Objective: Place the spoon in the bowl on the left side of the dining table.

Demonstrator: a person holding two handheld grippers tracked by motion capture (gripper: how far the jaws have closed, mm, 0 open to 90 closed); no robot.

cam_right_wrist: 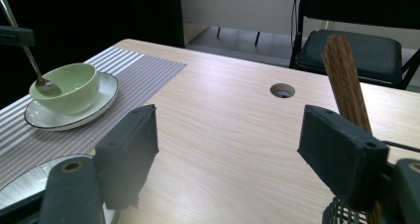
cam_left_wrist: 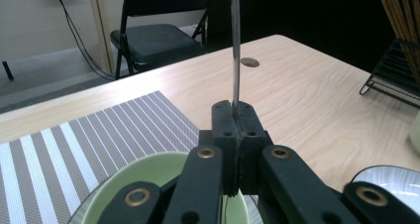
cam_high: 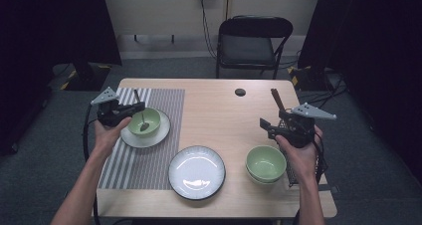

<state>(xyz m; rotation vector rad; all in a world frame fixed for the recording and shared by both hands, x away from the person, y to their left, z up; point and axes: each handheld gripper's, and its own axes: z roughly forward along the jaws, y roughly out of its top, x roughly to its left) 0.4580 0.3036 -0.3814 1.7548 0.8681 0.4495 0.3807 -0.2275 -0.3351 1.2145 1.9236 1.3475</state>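
My left gripper (cam_high: 135, 107) (cam_left_wrist: 234, 110) is shut on the thin metal handle of a spoon (cam_high: 139, 110) (cam_left_wrist: 235, 45), which stands nearly upright. The spoon's head rests inside a pale green bowl (cam_high: 154, 119) (cam_right_wrist: 69, 85) that sits on a white plate (cam_high: 161, 133) on the striped placemat (cam_high: 129, 160). My right gripper (cam_high: 266, 125) (cam_right_wrist: 233, 144) is open at the table's right side with nothing between its jaws. It is just beside brown chopsticks (cam_high: 276, 99) (cam_right_wrist: 344, 80) that stand in a black wire holder (cam_high: 291, 172).
A second white plate (cam_high: 196, 172) lies near the front edge at the middle. Another green bowl (cam_high: 265, 163) stands front right, close under my right hand. A cable hole (cam_high: 240, 92) is in the tabletop at the back. A black folding chair (cam_high: 251, 43) stands behind the table.
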